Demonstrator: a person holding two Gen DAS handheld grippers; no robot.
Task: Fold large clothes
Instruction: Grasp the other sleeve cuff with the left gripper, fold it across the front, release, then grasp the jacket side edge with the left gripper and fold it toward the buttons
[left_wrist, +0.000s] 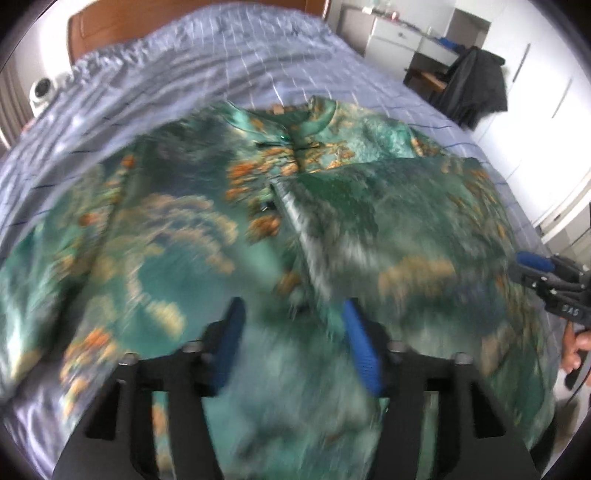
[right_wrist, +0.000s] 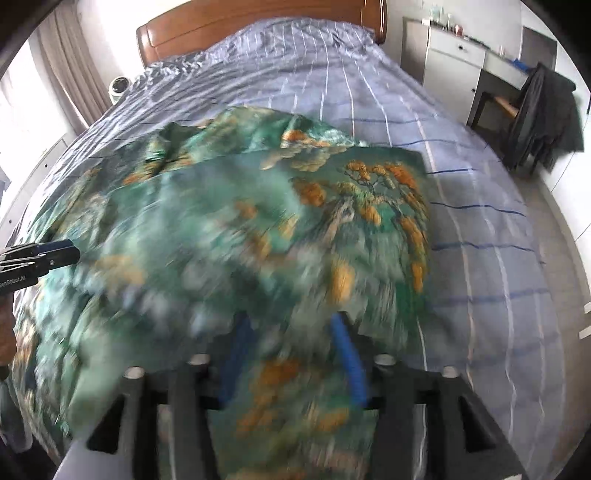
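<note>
Spread across a bed (right_wrist: 369, 85) with a blue checked cover: a large green printed garment (left_wrist: 207, 236), collar toward the wooden headboard (right_wrist: 229, 26), one side folded over the middle. Above its near hem, left gripper (left_wrist: 293, 345) and right gripper (right_wrist: 291, 356), both parted, clamping nothing, fabric blurred beneath.
</note>
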